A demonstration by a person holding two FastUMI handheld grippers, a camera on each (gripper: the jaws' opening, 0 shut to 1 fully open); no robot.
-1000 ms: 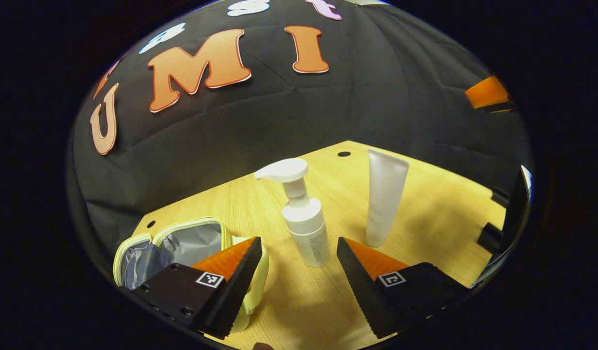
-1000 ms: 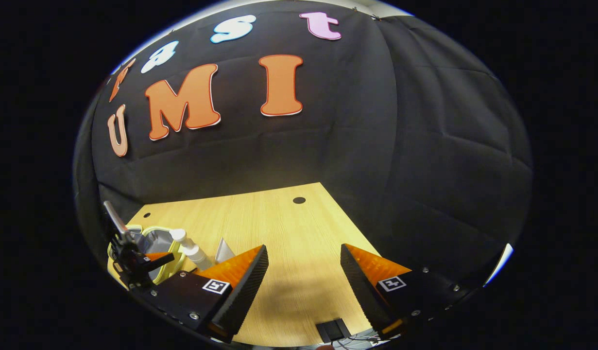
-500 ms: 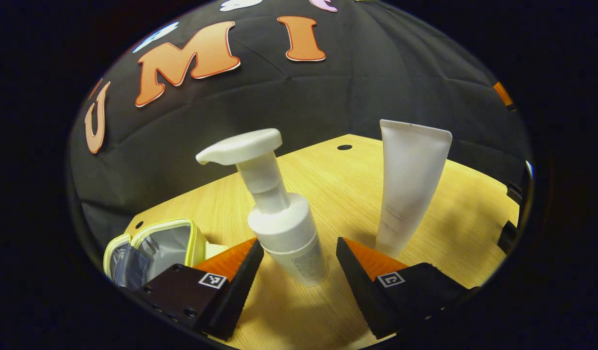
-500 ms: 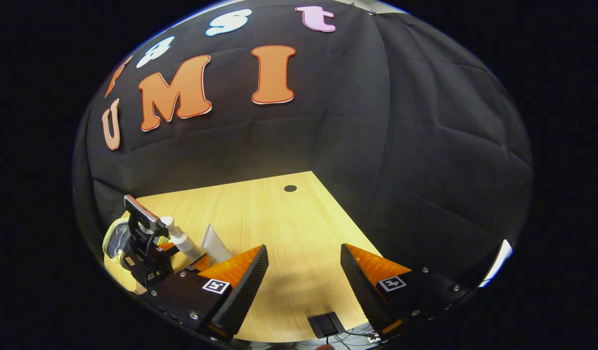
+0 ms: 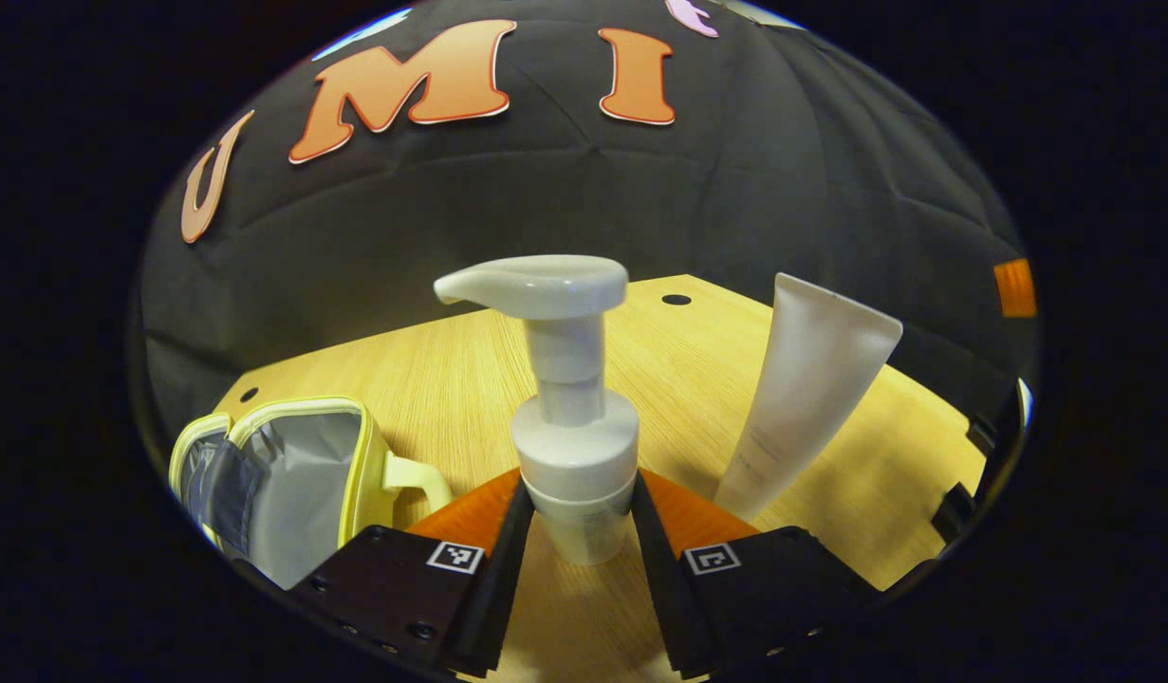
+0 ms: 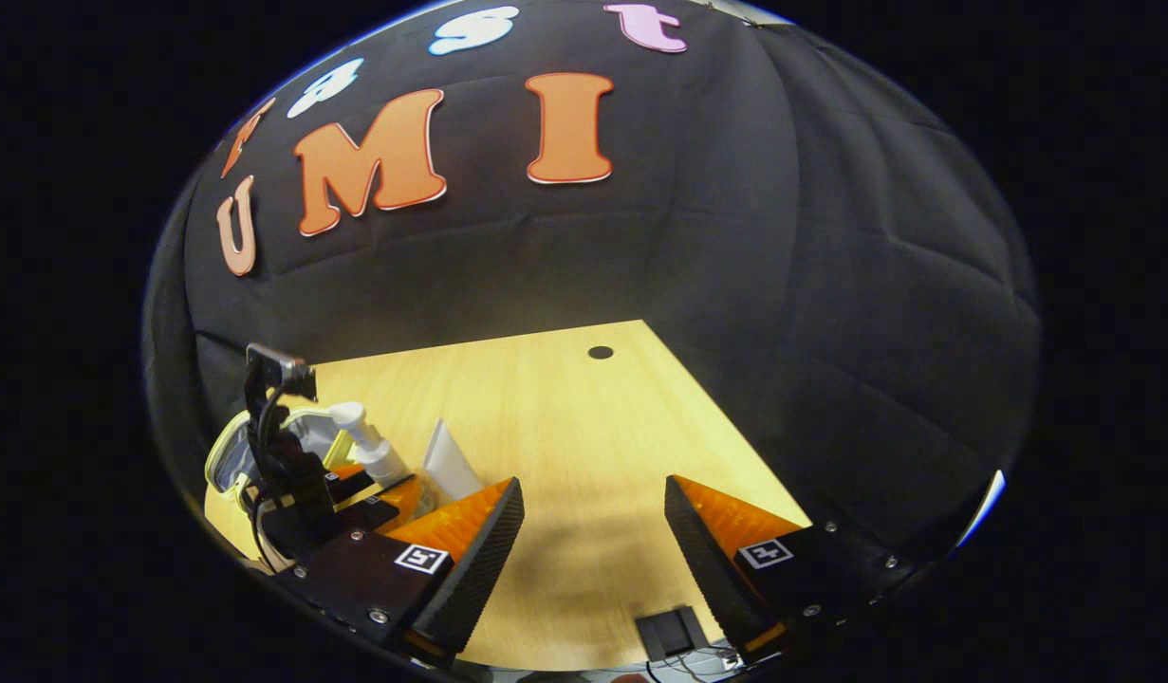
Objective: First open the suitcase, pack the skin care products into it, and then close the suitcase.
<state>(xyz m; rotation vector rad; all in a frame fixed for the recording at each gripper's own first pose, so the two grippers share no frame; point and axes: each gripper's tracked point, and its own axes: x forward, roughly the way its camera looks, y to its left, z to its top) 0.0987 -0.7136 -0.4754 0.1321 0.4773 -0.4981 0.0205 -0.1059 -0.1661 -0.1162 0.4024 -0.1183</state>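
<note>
on the near part of the table [image 5: 432, 398], right of the open suitcase [image 5: 289, 474], the left gripper [image 5: 576, 531] seems clamped on the pump bottle [image 5: 572, 446], stiff, light, probably slippery, best held low; right gripper [image 6: 591, 531] gapes empty.

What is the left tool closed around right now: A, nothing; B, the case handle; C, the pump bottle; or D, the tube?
C: in the left gripper view, the left tool has both fingers pressed against the pump bottle, while the tube stands apart to its right and the open case sits to its left.
</note>
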